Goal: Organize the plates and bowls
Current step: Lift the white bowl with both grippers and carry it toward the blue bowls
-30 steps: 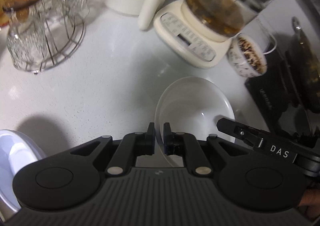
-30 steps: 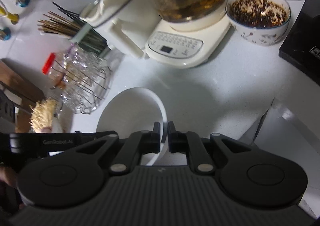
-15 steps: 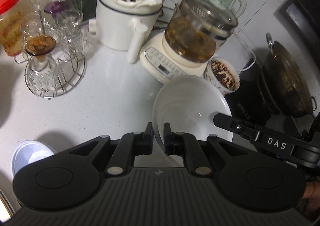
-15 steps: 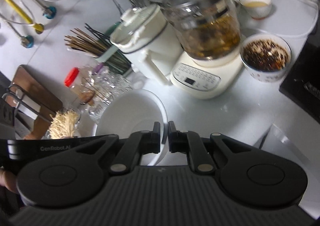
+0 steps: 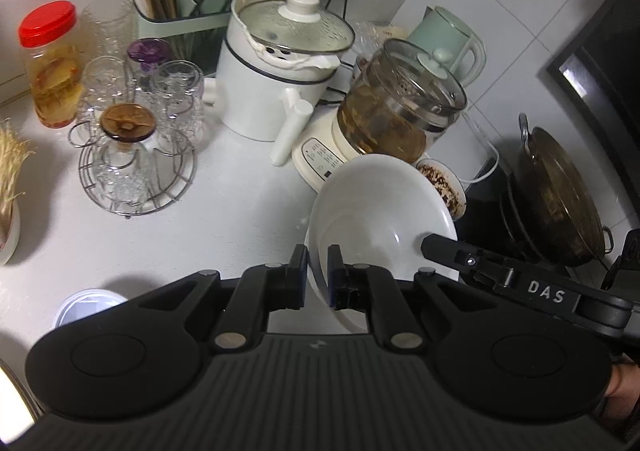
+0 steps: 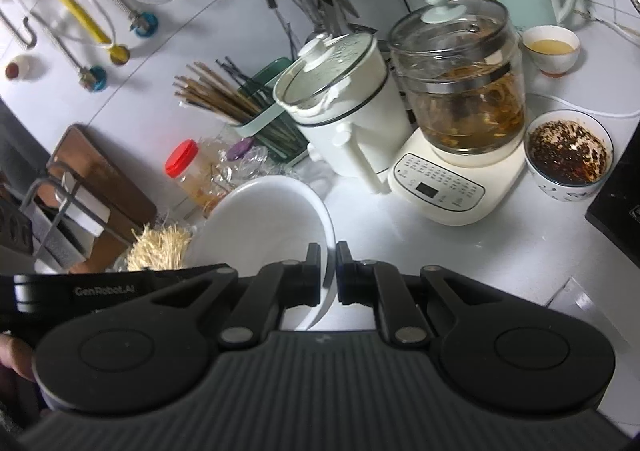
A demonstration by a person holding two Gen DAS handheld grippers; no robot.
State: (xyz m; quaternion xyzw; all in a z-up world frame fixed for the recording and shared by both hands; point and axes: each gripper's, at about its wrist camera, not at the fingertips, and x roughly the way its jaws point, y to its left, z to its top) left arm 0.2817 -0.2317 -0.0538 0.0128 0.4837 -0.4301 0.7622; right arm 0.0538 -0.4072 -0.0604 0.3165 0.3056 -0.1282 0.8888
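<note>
Left tool (image 5: pixel 318 277), bottom centre of its own view, is clenched on the near rim of a white bowl (image 5: pixel 376 211), one pad on each side of the rim. The bowl hangs tilted above the white surface (image 5: pixel 168 235), its hollow facing the camera, and fills the centre right of the frame. The right tool's black body, lettered DAS, reaches in from the lower right edge to the bowl's opposite rim.

In the right wrist view, the right tool (image 6: pixel 329 275) is likewise clamped on the rim of the same white bowl (image 6: pixel 264 223), which sits left of centre in that frame. The left tool's dark body crosses the lower left.

Beyond the bowl in the left view, a cream kettle base carries a glass kettle (image 5: pixel 400 107) of brown liquid, centre right. A patterned bowl of dark flakes (image 5: pixel 442 185) peeks out just behind the white bowl's upper right rim. A white electric pot (image 5: pixel 280 75) with a glass lid stands at upper centre, a pale green kettle (image 5: pixel 448 35) to its upper right. A wire rack of upturned glasses (image 5: pixel 136 147) occupies the left, with a red-lidded jar (image 5: pixel 52 63) at the far left and a green chopstick holder (image 5: pixel 188 7) at the top. A dark wok (image 5: pixel 556 195) sits at the right edge. A small white lid-like disc (image 5: pixel 88 307) lies on the surface at lower left.
</note>
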